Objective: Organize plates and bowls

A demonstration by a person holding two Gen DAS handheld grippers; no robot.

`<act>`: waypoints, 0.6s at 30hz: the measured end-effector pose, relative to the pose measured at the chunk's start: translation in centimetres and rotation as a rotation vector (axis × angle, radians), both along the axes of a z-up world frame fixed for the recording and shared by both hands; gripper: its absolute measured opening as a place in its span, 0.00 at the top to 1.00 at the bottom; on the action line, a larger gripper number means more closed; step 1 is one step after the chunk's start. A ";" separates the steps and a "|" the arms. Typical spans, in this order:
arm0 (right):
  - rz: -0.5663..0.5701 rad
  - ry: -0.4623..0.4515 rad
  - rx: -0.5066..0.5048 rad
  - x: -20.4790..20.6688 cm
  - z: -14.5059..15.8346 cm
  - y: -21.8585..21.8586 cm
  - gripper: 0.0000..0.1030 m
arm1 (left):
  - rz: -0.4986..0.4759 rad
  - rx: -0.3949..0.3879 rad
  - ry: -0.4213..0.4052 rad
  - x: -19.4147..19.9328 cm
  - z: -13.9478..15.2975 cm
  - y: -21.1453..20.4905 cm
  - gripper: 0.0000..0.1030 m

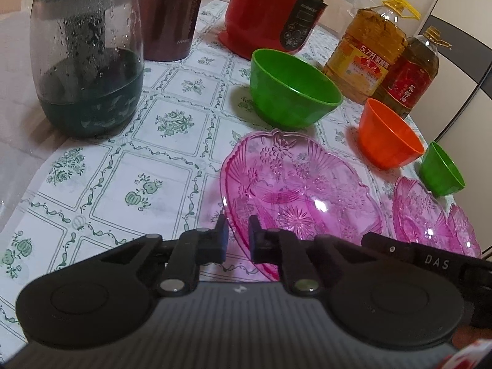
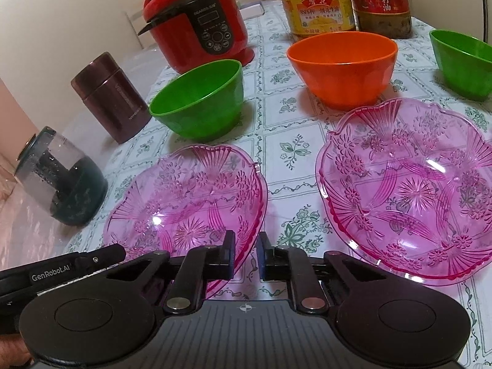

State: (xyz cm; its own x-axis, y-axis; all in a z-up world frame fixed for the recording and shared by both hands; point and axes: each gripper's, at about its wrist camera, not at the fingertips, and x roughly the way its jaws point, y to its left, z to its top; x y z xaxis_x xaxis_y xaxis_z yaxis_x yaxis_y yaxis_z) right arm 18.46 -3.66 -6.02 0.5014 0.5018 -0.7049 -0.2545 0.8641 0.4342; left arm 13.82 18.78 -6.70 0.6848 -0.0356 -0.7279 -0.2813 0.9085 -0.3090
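Between my left tongs' (image 1: pixel 237 235) fingers sits the near rim of the left pink plate (image 1: pixel 301 196); gap narrow, one finger (image 1: pixel 222 236) outside the rim, the other inside. Can't tell if the pads actually touch it. My right tongs (image 2: pixel 246 252) straddle the same plate's (image 2: pixel 190 196) near right edge, gap also narrow, contact unclear. The left tongs' arm shows at the right view's lower left.

Right of my right tongs, ahead: second pink plate (image 2: pixel 409 190), flat on the tablecloth (image 2: pixel 295 153), apart from the first. In the left view a third pink rim (image 1: pixel 466 230) overlaps that plate's far right side.

Further ahead, a row of bowls: big green bowl (image 2: pixel 200 101) ahead-left, orange bowl (image 2: pixel 341 67) straight ahead, small green bowl (image 2: pixel 464 61) far right. All upright, apart from each other and from the plates.

Behind the bowls: red cooker (image 2: pixel 196 18) back left, two oil bottles (image 2: pixel 316 3) just behind the orange bowl. Far left of my right tongs: maroon flask (image 2: pixel 110 98), then green jar (image 2: pixel 61 178) nearer me, droplets inside its clear top.
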 end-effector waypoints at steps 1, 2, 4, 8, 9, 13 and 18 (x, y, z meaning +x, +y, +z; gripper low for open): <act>0.003 -0.001 0.001 -0.1 0.1 -0.1 0.86 | -0.001 0.001 -0.001 -0.1 0.2 0.0 0.89; 0.004 -0.002 0.003 -0.2 0.2 -0.2 0.86 | -0.002 0.004 -0.002 -0.2 0.3 -0.1 0.89; 0.007 -0.007 0.005 -0.5 0.6 -0.3 0.86 | -0.004 0.012 -0.005 -0.4 0.8 -0.4 0.89; 0.004 -0.023 0.010 -1.2 1.6 -0.9 0.86 | -0.007 0.022 -0.018 -1.0 1.9 -1.1 0.89; 0.001 -0.026 0.013 -1.3 1.9 -1.2 0.86 | -0.009 0.021 -0.022 -1.1 2.3 -1.3 0.89; -0.017 -0.044 0.021 -2.0 3.3 -2.6 0.86 | -0.028 0.023 -0.037 -1.3 3.5 -2.6 0.89; -0.058 -0.071 0.015 -2.4 4.9 -5.4 0.86 | -0.071 0.019 -0.061 -0.8 5.0 -5.2 0.89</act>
